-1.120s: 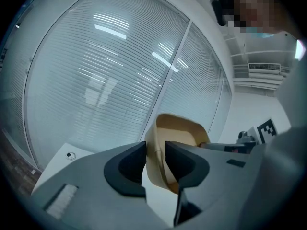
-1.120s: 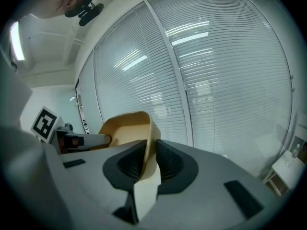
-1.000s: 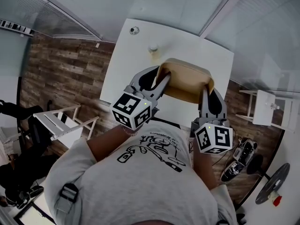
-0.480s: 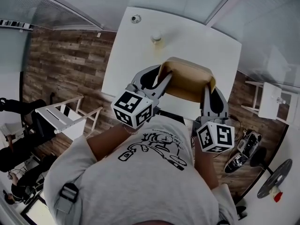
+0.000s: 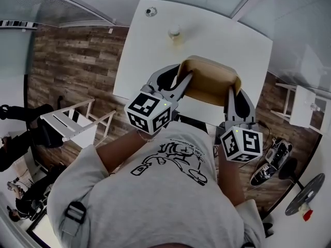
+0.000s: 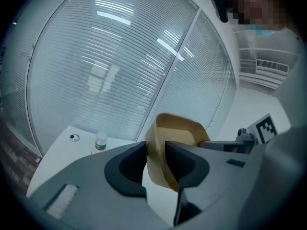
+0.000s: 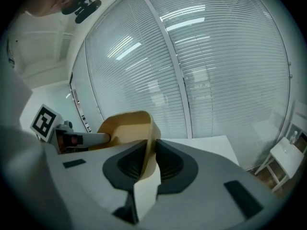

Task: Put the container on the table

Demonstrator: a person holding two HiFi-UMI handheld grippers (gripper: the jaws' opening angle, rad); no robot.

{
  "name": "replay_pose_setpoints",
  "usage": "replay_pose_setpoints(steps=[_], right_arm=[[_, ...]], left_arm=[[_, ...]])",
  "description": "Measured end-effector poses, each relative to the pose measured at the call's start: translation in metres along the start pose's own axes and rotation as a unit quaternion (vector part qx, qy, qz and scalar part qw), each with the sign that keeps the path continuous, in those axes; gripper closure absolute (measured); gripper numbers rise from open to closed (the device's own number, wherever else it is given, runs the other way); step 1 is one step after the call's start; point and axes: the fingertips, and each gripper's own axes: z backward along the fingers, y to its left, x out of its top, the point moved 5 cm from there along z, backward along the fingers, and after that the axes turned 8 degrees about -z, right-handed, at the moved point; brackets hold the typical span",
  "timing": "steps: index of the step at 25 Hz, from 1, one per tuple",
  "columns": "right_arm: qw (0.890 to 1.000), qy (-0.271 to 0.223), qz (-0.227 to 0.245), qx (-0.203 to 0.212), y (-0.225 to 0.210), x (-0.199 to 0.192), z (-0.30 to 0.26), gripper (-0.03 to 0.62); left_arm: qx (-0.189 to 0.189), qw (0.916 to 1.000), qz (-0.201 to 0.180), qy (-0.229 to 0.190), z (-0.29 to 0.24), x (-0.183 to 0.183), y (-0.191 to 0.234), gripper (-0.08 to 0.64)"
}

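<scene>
Tan container (image 5: 209, 79), held aloft over the near part of the white surface (image 5: 150, 56), my left gripper (image 5: 178, 81) and right gripper (image 5: 234, 94) jaws each pinched narrowly on an opposite side wall to keep it level.

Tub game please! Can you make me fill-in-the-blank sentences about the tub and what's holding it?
The tub is held by ___ grippers.
The left gripper pinches the tub's left wall, and the right gripper pinches its ___ wall.
The table is ___ in colour.
Beyond the tub, on the table, stands a small ___.
Missing words: two; right; white; bottle.
</scene>
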Motion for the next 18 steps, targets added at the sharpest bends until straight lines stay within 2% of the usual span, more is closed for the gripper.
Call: replay_pose_setpoints(steps=[18], right_arm=[[0.999, 0.046, -0.009, -0.020, -0.038, -0.056, -0.037, 0.571]], left_arm=[[-0.003, 0.9988, 0.021, 0.044, -0.038, -0.064, 0.020, 0.442]])
